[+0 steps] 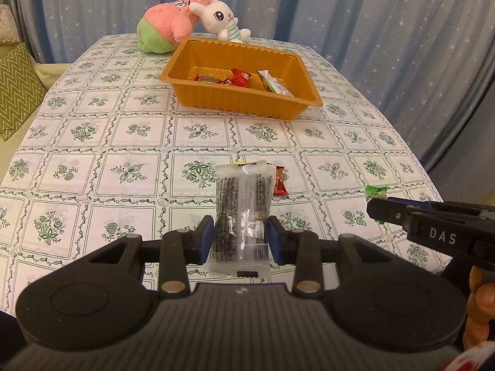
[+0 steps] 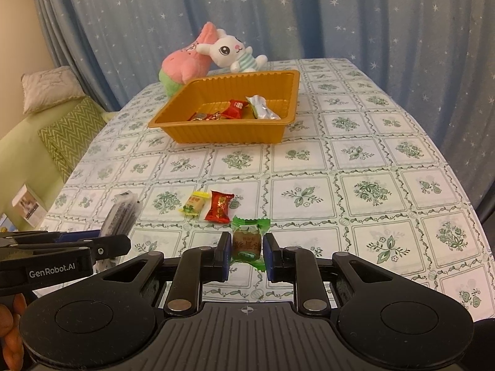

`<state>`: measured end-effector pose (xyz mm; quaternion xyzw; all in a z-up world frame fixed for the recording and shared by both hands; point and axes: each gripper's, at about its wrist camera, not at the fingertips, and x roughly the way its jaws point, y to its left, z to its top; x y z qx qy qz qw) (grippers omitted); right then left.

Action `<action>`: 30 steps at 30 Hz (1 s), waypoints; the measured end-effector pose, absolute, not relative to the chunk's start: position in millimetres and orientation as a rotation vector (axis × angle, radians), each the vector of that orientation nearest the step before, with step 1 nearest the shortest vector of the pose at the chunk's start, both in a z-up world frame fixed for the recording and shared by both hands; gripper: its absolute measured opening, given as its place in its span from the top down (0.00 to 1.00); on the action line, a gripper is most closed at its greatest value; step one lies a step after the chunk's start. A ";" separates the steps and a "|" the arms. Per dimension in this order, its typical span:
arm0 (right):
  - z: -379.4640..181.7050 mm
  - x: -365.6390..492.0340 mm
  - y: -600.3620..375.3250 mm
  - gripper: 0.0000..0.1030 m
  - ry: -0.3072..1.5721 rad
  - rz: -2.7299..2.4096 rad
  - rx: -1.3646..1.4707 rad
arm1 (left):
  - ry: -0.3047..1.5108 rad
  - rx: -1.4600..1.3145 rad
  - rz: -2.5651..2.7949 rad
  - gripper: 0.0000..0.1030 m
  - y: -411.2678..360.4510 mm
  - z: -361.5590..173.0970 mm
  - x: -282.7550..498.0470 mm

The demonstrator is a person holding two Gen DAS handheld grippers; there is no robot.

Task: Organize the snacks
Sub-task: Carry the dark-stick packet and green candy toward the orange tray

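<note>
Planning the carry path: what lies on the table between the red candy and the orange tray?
Only bare tablecloth lies between the red candy and the orange tray, clearest in the right wrist view.

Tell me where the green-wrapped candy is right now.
In the right wrist view the green-wrapped candy sits between the right tongs, near the table's front edge, just behind it the red candy and yellow candy.

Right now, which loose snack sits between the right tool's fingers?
The green-wrapped candy, between the right tool fingers; the red candy and yellow candy lie farther out on the tablecloth.
</note>
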<state>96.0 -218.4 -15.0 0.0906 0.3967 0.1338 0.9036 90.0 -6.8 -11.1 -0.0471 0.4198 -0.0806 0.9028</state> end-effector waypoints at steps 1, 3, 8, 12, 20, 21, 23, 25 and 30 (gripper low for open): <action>-14.8 96.1 -218.3 0.79 0.820 0.276 0.188 | 0.869 -0.096 -0.166 0.68 -6.8 -11.2 90.0; -15.2 96.3 -218.6 0.79 0.819 0.277 0.187 | 0.869 -0.095 -0.165 0.68 -7.0 -11.2 90.4; -15.2 96.7 -218.6 0.79 0.819 0.278 0.188 | 0.869 -0.094 -0.163 0.68 -6.7 -10.8 91.2; -13.5 99.8 -219.0 0.79 0.817 0.278 0.187 | 0.868 -0.095 -0.162 0.68 -6.1 -9.7 93.4; -11.1 113.8 -221.8 0.79 0.811 0.273 0.185 | 0.867 -0.096 -0.162 0.68 -4.2 -7.0 104.9; -11.0 116.0 -222.1 0.79 0.810 0.273 0.184 | 0.866 -0.095 -0.162 0.68 -3.8 -6.8 107.1; -10.8 120.9 -222.6 0.79 0.809 0.273 0.182 | 0.865 -0.094 -0.163 0.68 -3.1 -6.1 112.5; -10.8 126.5 -222.0 0.79 0.807 0.273 0.180 | 0.862 -0.092 -0.163 0.68 -3.0 -5.4 119.0; -10.1 145.6 -219.7 0.79 0.799 0.279 0.171 | 0.846 -0.083 -0.166 0.68 -1.7 -1.5 140.2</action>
